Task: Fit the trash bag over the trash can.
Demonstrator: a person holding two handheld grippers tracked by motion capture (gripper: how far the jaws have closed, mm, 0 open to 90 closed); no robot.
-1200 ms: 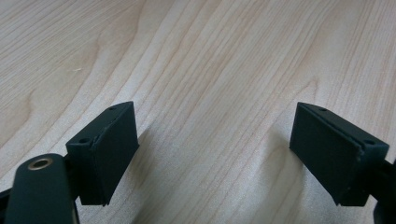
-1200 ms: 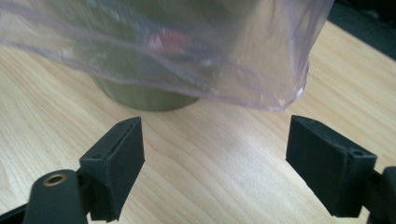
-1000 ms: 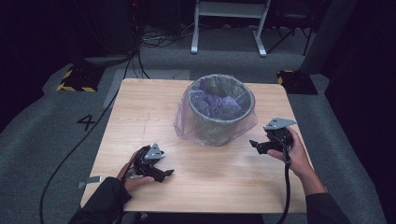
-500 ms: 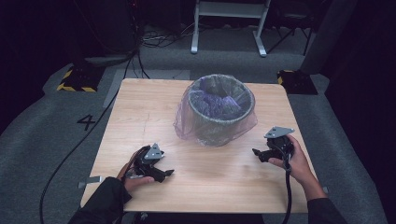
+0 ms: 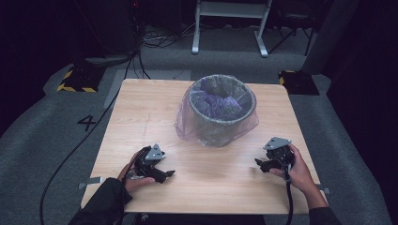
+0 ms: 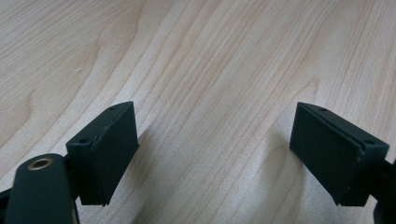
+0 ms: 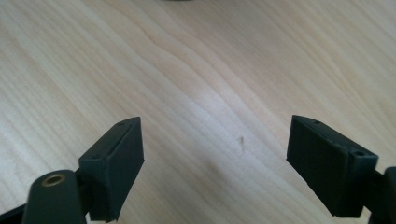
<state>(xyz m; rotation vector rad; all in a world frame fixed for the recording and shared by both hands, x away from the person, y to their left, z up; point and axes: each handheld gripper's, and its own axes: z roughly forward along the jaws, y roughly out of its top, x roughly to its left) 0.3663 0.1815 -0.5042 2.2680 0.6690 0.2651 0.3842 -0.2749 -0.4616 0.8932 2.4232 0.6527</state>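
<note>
While tongs (image 5: 164, 174) gape, bin (image 5: 221, 111) beyond.

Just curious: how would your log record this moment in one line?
left gripper: open, empty | right gripper: open, empty | bin: lined with bag, mid-table

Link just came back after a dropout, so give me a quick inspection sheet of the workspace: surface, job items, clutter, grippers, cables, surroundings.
Surface: light wooden table, bare wood under both grippers.
Job's things: grey bin standing upright toward the far middle of the table, lined with a translucent purple bag folded over its rim and draped down the outside.
Clutter: nothing seen on the table.
Grippers: left gripper low at the near left, jaws apart, nothing between them; right gripper at the near right, jaws apart, nothing between them.
Cables: black cable running across the floor left of the table.
Surroundings: grey carpet, white stand behind the table, floor marked 4.
</note>
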